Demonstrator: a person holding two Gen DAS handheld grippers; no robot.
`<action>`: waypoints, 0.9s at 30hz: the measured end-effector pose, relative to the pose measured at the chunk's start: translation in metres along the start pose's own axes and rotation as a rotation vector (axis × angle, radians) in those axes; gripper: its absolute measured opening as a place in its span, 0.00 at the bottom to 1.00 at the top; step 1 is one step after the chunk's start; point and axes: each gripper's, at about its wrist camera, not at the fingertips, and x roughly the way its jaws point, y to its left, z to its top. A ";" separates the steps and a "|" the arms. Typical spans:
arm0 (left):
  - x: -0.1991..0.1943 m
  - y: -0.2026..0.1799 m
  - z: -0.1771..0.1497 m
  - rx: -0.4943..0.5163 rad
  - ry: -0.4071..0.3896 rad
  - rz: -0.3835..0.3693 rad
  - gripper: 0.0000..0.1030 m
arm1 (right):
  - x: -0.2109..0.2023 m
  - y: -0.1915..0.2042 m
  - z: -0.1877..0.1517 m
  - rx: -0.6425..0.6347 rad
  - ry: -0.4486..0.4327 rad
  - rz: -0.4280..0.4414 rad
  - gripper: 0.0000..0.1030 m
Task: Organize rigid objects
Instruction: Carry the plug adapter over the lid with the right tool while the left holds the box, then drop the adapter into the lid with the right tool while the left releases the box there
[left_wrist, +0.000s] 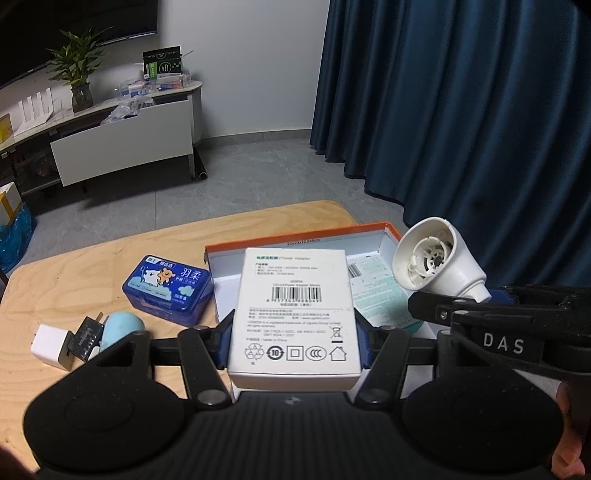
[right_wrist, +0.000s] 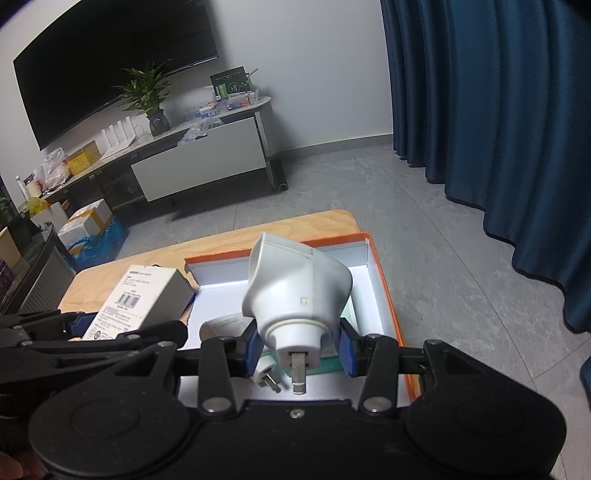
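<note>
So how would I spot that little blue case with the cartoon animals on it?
Start at the wooden table, then find the orange-edged open box on it. The blue case lies flat on the wood just left of that box. It is the only printed, deep-blue item; the white charger and pale blue egg-shaped thing nearer the camera are plain.

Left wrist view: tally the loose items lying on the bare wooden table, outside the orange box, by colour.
Blue: 2, the tissue case and the egg-shaped thing
White: 1, the charger cube
Black: 1, the small plug
Total: 4
</note>
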 end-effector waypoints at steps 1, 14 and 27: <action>0.002 0.000 0.001 0.000 0.000 0.001 0.59 | 0.002 0.000 0.001 -0.002 0.001 0.000 0.50; 0.018 0.007 0.011 -0.012 0.012 0.012 0.59 | 0.029 -0.001 0.013 -0.016 0.026 -0.017 0.50; 0.039 0.008 0.027 0.001 0.021 0.017 0.59 | 0.049 -0.007 0.030 -0.029 -0.017 -0.042 0.75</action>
